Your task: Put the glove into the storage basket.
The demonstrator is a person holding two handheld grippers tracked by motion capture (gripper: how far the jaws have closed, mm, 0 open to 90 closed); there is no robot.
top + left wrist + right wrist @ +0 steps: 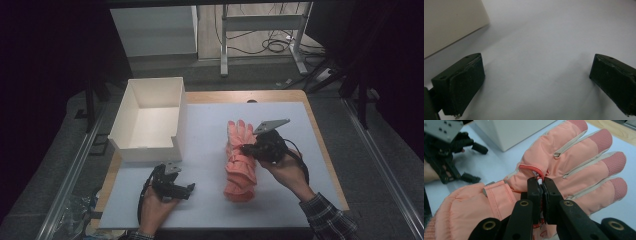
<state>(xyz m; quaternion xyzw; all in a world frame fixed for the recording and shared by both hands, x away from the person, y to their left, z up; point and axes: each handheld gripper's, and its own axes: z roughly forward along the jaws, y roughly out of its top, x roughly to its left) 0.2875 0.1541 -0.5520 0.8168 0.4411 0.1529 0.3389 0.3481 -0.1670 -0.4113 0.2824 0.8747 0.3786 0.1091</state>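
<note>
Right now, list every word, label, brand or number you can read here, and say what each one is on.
None can be read.
The white box shows plain walls.
The pink glove, pinched by the right gripper, has a small printed patch by the jaws, too hidden to read.
The left gripper shows no marking.

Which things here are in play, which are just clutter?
In play:
- pink gloves, right gripper shut on them
- white box, open, beside them
- left gripper, open over the mat

Clutter:
- cables on the floor
- desk legs
</note>
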